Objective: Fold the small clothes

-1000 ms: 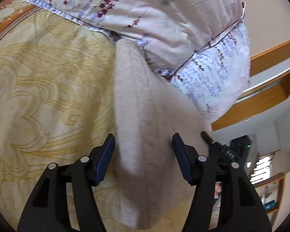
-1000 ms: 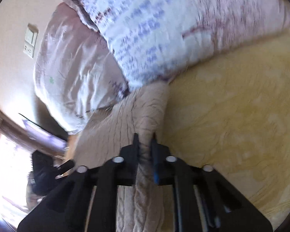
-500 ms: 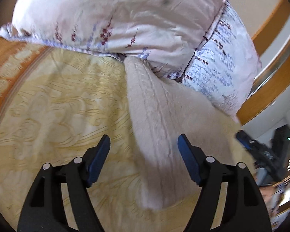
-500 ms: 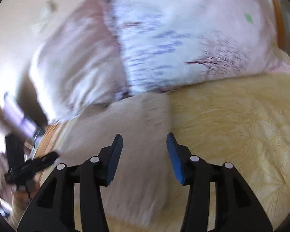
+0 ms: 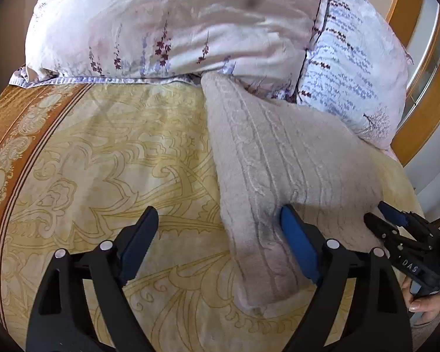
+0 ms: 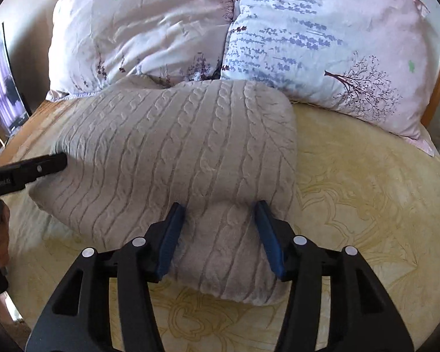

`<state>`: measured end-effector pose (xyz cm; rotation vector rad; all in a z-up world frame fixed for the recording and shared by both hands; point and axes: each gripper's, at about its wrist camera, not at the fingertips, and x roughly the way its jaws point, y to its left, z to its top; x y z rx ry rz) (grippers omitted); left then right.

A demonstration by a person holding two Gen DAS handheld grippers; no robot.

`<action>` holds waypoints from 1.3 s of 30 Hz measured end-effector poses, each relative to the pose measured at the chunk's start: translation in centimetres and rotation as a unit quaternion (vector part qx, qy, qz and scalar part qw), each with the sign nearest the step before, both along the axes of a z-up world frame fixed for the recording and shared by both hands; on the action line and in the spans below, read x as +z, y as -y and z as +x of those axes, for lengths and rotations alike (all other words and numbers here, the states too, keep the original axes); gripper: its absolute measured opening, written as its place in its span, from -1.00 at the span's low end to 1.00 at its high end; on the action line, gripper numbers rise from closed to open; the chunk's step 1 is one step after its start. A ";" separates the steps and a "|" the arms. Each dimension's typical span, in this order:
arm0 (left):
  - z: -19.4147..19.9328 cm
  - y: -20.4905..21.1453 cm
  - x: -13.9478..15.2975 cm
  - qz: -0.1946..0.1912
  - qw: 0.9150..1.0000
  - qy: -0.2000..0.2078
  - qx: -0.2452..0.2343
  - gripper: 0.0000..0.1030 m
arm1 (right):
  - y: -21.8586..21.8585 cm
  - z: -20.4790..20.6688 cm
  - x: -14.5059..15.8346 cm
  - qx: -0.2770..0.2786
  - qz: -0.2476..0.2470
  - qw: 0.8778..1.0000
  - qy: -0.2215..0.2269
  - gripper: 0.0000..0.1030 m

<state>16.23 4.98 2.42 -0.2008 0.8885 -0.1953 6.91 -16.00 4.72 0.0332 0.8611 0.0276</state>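
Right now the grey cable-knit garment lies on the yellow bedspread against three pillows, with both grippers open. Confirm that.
Not quite: there are two pillows, not three. The right wrist view shows the pink floral pillow and the blue floral pillow side by side behind the grey cable-knit garment. The rest stands.

A yellow ornamental-patterned bedspread [image 5: 102, 161] lies ahead — two floral-printed pale pillows [image 6: 322, 38] beyond it, against a wooden headboard [image 5: 425, 111].

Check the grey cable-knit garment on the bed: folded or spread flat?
Folded. The grey cable-knit garment lies as a thick, compact bundle with rounded doubled edges on the yellow bedspread, released.
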 end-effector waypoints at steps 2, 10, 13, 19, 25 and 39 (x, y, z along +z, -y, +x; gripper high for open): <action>-0.8 -0.4 0.6 -0.007 1.000 0.017 -0.004 0.63 | 0.7 -0.6 0.8 -0.022 0.017 0.999 0.016 0.49; -4.8 -1.0 2.3 0.011 0.998 0.062 -0.012 0.96 | 3.8 -4.4 2.8 -0.093 0.005 0.993 0.067 0.89; -6.1 -0.6 2.2 0.040 0.997 0.063 -0.006 0.96 | 3.9 -5.3 2.6 -0.113 -0.014 0.991 0.063 0.96; -7.2 0.4 1.0 0.056 0.998 0.023 -0.001 0.96 | 2.7 -6.6 2.1 -0.106 0.002 0.993 0.056 0.97; -7.4 2.1 -0.1 0.070 0.997 -0.011 -0.015 0.96 | 0.4 -6.7 0.9 -0.075 0.025 0.996 0.029 0.97; -6.9 4.3 -1.4 0.134 0.990 -0.047 -0.023 0.96 | -2.0 -5.4 -1.9 -0.081 0.000 0.996 -0.038 0.97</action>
